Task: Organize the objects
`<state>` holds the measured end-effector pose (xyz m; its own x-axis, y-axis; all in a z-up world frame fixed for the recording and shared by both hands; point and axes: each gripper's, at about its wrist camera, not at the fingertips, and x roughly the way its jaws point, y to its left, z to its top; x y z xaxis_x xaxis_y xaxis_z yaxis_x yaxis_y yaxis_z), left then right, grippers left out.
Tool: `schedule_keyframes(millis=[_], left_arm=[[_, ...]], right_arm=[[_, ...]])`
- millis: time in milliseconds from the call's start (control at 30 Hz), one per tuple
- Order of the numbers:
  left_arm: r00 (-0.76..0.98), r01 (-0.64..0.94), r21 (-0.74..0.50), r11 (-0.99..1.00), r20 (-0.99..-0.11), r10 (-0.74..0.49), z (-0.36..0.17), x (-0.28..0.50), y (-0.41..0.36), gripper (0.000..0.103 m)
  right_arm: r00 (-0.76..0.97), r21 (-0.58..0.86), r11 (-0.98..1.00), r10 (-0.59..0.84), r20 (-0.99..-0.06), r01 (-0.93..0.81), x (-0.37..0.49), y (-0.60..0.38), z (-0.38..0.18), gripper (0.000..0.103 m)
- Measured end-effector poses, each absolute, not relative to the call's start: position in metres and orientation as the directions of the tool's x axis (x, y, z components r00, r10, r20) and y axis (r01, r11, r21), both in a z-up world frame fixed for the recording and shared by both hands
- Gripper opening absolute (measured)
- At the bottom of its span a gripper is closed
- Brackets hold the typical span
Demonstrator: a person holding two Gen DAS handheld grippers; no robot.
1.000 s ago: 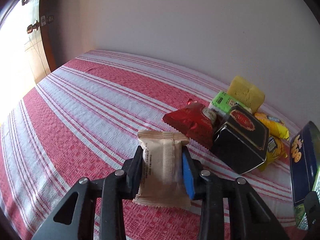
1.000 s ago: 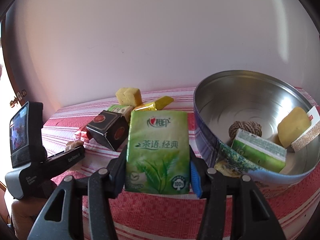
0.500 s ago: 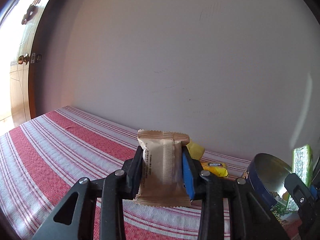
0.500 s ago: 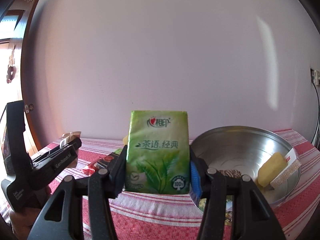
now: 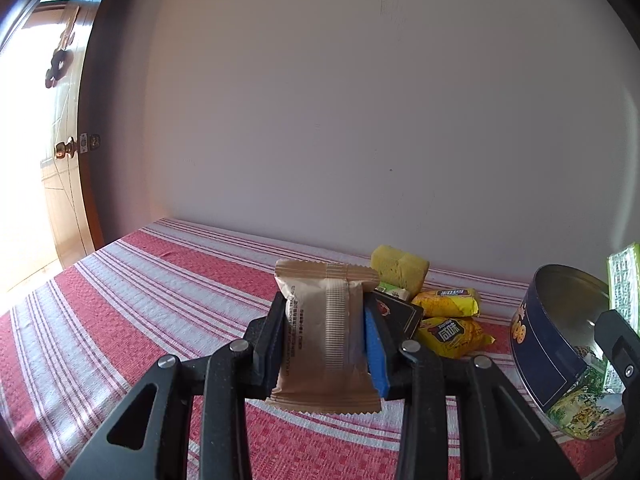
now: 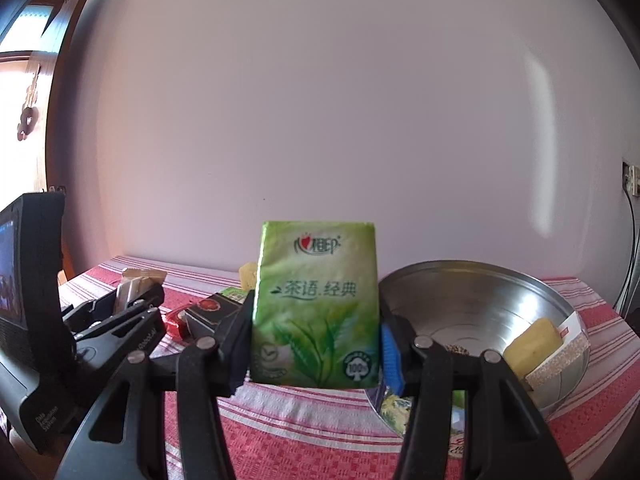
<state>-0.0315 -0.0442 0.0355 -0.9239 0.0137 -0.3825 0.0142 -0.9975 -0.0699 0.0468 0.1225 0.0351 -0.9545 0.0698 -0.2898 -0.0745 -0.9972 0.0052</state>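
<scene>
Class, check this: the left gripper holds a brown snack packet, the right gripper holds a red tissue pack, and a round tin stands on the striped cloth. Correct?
Not quite. The right gripper holds a green tissue pack, not red, as the right wrist view shows. The rest stands.

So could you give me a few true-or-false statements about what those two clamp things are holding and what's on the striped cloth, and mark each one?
1. The left gripper is shut on a beige snack packet. True.
2. The right gripper is empty. False: it grips a green tissue pack between its pads.
3. The round tin has nothing in it. False: a yellow sponge-like piece lies inside, against its wall.
4. Two yellow snack packets lie on the striped cloth near the wall. True.
5. The black box sits inside the tin. False: it rests on the cloth, beside the yellow packets.
</scene>
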Motion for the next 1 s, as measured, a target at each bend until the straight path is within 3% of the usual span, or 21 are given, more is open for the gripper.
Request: schedule_keyframes(millis=[233,533,1000], left_arm=[[-0.926,0.023,-0.043,-0.999,-0.378,-0.005,0.035,-0.024,-0.035,0.038],[-0.921,0.015,-0.023,-1.000,-0.390,-0.005,0.034,-0.016,-0.021,0.038],[-0.910,-0.069,-0.037,-0.997,-0.407,0.078,0.032,-0.009,0.016,0.038]], right_arm=[[-0.946,0.008,-0.995,0.094,-0.310,-0.102,0.050,0.150,0.033,0.053],[-0.954,-0.039,-0.991,0.135,-0.268,-0.130,0.068,0.170,0.035,0.053],[-0.956,-0.085,-0.979,0.201,-0.216,-0.186,0.087,0.205,0.040,0.053]])
